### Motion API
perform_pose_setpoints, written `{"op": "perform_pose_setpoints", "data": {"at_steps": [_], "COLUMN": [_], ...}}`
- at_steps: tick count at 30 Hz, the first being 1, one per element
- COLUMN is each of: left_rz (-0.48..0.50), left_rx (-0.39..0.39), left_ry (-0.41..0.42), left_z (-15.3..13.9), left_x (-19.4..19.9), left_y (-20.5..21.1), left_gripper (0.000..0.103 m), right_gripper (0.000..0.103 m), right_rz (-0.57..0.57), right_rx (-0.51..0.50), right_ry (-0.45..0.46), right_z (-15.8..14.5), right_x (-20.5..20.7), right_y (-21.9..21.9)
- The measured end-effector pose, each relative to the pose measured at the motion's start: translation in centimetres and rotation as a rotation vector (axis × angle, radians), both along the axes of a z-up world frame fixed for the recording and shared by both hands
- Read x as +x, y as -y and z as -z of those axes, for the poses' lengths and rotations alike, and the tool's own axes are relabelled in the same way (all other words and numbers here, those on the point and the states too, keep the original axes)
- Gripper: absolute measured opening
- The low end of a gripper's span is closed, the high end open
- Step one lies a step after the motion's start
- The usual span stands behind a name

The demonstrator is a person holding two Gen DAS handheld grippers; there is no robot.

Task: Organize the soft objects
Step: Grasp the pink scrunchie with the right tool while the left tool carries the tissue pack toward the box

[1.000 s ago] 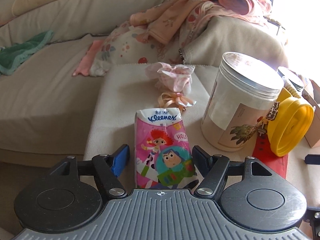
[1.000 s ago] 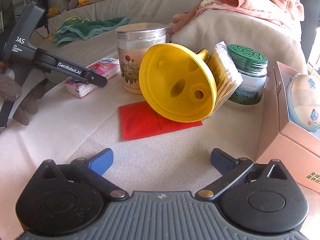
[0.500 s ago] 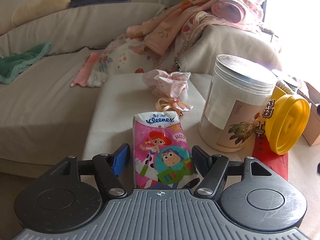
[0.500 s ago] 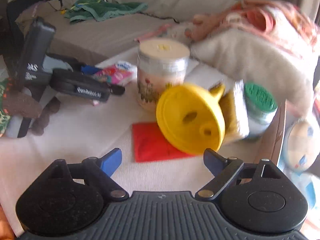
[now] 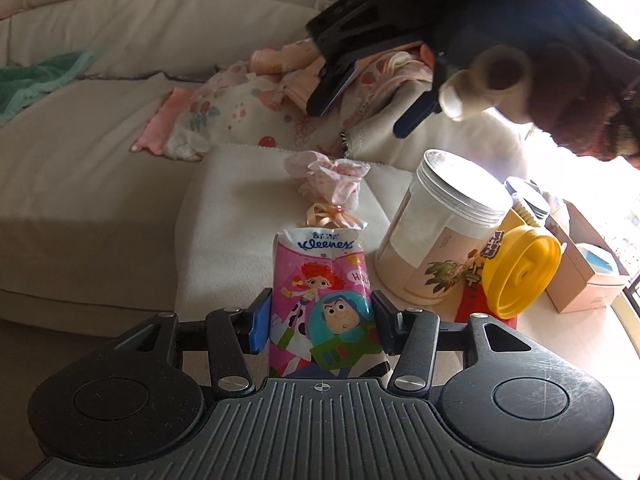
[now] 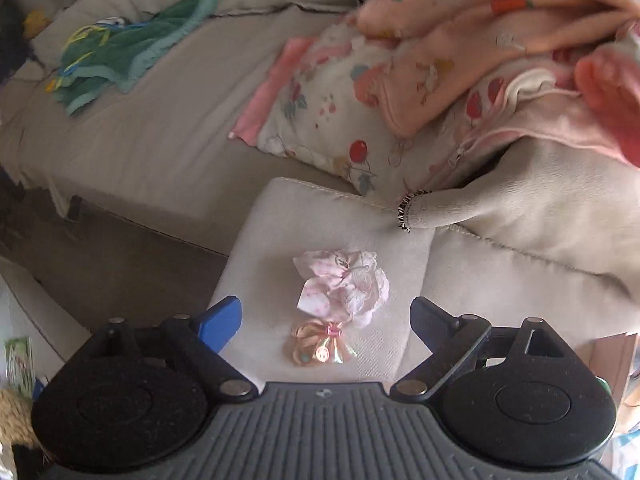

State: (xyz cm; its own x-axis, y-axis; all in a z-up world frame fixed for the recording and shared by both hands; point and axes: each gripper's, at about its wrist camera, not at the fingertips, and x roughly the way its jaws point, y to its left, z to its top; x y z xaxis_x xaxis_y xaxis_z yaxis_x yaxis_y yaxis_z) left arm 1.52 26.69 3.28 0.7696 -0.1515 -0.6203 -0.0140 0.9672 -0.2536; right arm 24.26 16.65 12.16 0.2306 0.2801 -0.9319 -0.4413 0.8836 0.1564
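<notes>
While the left wrist view shows the tissue pack (image 5: 320,300) at lower centre, the right wrist view does not; it shows the pink cloth bundle (image 6: 344,286) and the ribboned hair tie (image 6: 320,346) on the beige cushion (image 6: 280,216), lower centre.

Only the left view shows the white jar (image 5: 440,240) and yellow funnel (image 5: 520,272) at right, and the right claw (image 5: 360,96) at upper right, held by a gloved hand (image 5: 560,92).

Legible writing: "Kleenex" on the pack, with cartoon figures.

Left claw (image 5: 320,320): jaws have just been closing; both pads now lie against the pack's sides, pinching it. One second ago they stood clear of it.

Right claw (image 6: 324,316): jaws spread, empty, above the bundle. Earlier it faced the funnel on the tabletop.
</notes>
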Motion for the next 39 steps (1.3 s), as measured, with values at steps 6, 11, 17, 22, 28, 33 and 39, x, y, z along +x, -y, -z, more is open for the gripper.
{"op": "perform_pose_setpoints", "data": {"at_steps": [6,11,17,22,28,33,39], "left_rz": [-0.012,-0.064,-0.102,-0.087,0.038,0.221,0.394], "left_rx": [-0.042,-0.062,-0.028,0.028,0.088,0.081,0.085], "left_ry": [-0.015,-0.023,0.004,0.084,0.182,0.209,0.152], "left_z": [0.7,0.5,-2.4,-6.5,-11.6,-13.1,-10.6], "left_x": [0.0,0.0,-0.2,-0.1,1.4,4.2,8.9], "left_y": [-1.0,-1.9,-1.5,1.4,9.1,18.3,28.5], "left_gripper": [0.056,0.056,0.056,0.056,0.056,0.056,0.056], "right_gripper": [0.077,0.026,0.017,0.017,0.017,0.017,0.017], "right_rz": [0.043,0.022,-0.06,-0.08,-0.025,0.123,0.297], "right_rx": [-0.162,-0.144,0.051,0.178,0.249,0.244,0.193], "right_ry": [-0.068,-0.067,0.056,0.162,0.336,0.452,0.487], "right_z": [5.7,5.9,-2.3,-9.2,-15.1,-15.7,-12.4], "right_x": [3.1,2.0,-2.2,-6.7,-11.2,-13.5,-13.4], "right_y": [-3.3,-2.8,1.1,7.0,17.8,28.5,38.1]}}
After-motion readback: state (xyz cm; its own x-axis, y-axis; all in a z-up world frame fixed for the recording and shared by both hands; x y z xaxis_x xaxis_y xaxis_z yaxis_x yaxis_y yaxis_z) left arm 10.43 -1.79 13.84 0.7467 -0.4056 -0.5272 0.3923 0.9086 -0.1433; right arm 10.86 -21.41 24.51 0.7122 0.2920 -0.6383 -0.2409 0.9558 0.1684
